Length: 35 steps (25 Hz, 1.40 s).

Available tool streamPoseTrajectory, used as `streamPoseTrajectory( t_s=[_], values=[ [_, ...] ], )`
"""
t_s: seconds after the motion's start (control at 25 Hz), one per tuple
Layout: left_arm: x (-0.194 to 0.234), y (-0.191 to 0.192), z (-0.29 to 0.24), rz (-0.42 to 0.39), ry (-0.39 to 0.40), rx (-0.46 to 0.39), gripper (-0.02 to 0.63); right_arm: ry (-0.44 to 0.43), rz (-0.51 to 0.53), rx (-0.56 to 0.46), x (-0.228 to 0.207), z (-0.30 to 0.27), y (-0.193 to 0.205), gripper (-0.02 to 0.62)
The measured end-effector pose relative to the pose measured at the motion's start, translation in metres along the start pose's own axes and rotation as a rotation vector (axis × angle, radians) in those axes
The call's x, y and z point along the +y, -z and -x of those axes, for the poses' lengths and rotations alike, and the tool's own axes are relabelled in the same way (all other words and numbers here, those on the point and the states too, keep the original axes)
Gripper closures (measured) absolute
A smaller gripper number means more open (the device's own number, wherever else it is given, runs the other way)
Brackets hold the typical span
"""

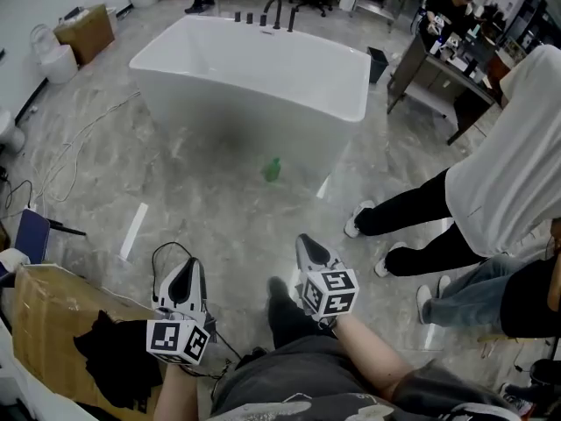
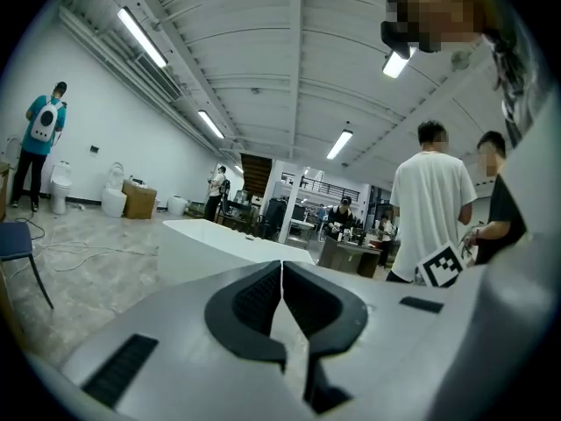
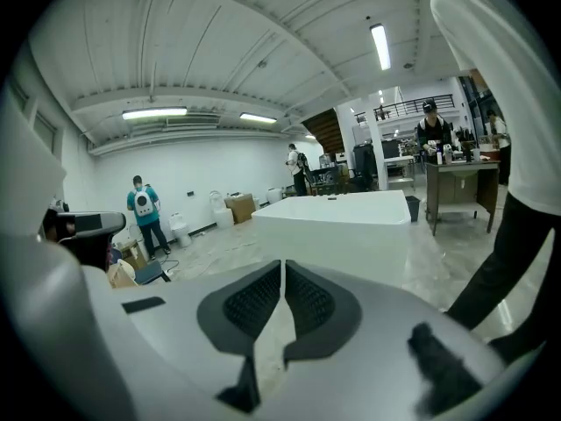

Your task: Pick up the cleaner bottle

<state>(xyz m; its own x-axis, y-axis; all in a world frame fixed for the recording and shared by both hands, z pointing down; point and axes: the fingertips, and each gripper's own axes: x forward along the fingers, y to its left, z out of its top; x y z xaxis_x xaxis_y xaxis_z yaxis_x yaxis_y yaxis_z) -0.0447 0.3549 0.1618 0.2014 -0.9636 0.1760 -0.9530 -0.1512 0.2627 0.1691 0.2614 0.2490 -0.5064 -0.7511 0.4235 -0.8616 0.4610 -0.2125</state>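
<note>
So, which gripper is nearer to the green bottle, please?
Right. The right gripper is short of the green bottle, slightly right; the left gripper is farther, off to its left.

left claw (image 1: 187, 279) closed, right claw (image 1: 308, 251) closed

cleaner bottle (image 1: 273, 170) | small, green | seemingly upright, blurred | on floor (image 1: 202, 213) just beside bathtub (image 1: 219, 103)

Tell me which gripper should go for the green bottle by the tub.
Right, probably. In the head view the right gripper sits nearer the green bottle by the bathtub than the left gripper does. Both are shut and empty, so it must open first.
</note>
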Motion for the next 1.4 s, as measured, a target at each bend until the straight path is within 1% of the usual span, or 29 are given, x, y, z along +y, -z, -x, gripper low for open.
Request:
streamPoseTrajectory(
  t_s=[0.12, 0.36, 0.56, 0.8, 0.92, 0.96, 1.04, 1.2, 1.28, 1.4],
  values=[
    [0.001, -0.003, -0.034, -0.004, -0.001, 0.025, 0.589, 0.015, -0.042, 0.024, -0.024, -0.032, -0.007, 0.566],
    [0.01, -0.014, -0.102, 0.001, -0.028, 0.049, 0.589, 0.077, -0.121, 0.057, -0.076, -0.088, -0.023, 0.566],
    [0.016, -0.023, -0.15, 0.024, -0.071, 0.06, 0.589, 0.081, -0.125, 0.088, -0.113, -0.124, -0.028, 0.566],
    [0.018, -0.04, -0.181, 0.024, -0.096, 0.053, 0.589, 0.089, -0.154, 0.115, -0.148, -0.155, -0.035, 0.566],
    [0.031, -0.041, -0.187, 0.018, -0.105, 0.058, 0.589, 0.085, -0.219, 0.102, -0.147, -0.165, -0.038, 0.566],
    [0.036, -0.04, -0.19, 0.012, -0.106, 0.062, 0.589, 0.085, -0.225, 0.098, -0.145, -0.17, -0.039, 0.566],
    [0.047, -0.039, -0.201, 0.006, -0.095, 0.071, 0.589, 0.098, -0.218, 0.098, -0.142, -0.181, -0.039, 0.566],
    [0.068, -0.034, -0.229, 0.027, -0.035, 0.087, 0.589, 0.156, -0.197, 0.105, -0.14, -0.201, -0.034, 0.566],
    [0.085, -0.028, -0.244, 0.035, -0.012, 0.101, 0.589, 0.201, -0.193, 0.109, -0.141, -0.211, -0.028, 0.566],
    [0.117, -0.019, -0.267, 0.042, 0.026, 0.128, 0.589, 0.283, -0.231, 0.119, -0.142, -0.226, -0.013, 0.566]
  ],
)
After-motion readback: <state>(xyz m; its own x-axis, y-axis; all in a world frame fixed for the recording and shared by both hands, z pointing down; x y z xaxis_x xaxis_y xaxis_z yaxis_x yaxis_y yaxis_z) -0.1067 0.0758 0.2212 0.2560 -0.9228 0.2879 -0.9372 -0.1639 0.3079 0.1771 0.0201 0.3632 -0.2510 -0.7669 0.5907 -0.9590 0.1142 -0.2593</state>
